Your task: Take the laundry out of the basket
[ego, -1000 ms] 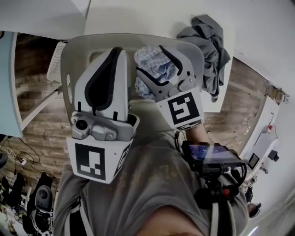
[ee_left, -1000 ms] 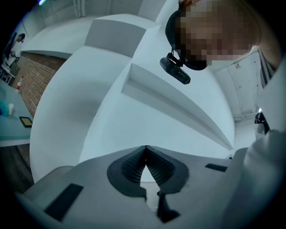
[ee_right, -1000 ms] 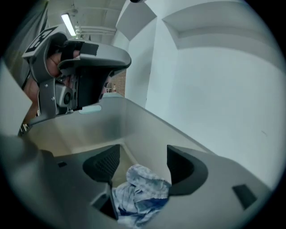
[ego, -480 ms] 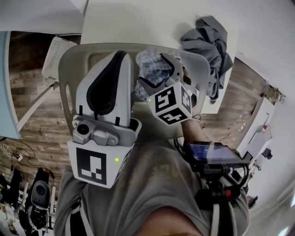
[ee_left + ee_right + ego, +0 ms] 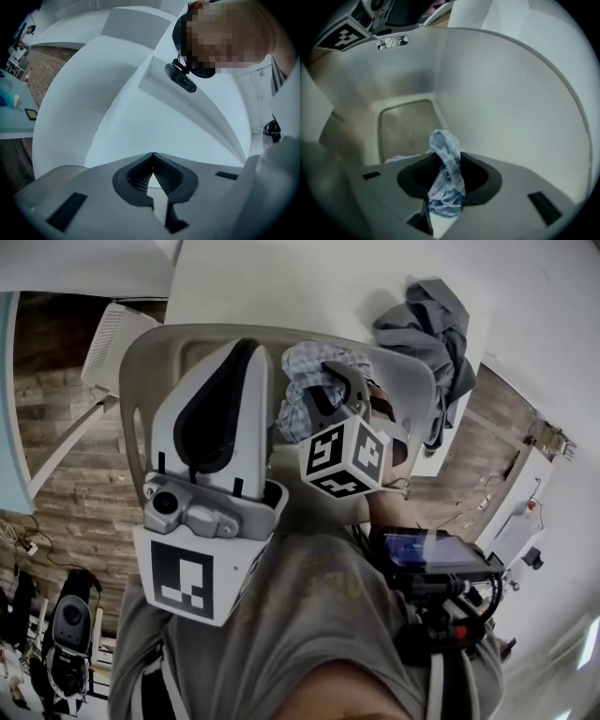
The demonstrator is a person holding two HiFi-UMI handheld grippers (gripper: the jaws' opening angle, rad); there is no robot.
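Kept the white, black-padded left gripper [image 5: 152, 157] pressed together on nothing, raised at the near side. Was closing the right gripper [image 5: 446, 164] on a bunched fold of pale blue checked cloth [image 5: 443, 143], low inside the grey plastic laundry basket [image 5: 501, 93]. Caught only a narrow ridge, with more fabric trailing beneath; could slip free on the lift or drag against the rim. Further off, had a crumpled grey garment [image 5: 433, 320] lying at the white table's [image 5: 281, 277] edge; might get nudged off when setting the cloth down.
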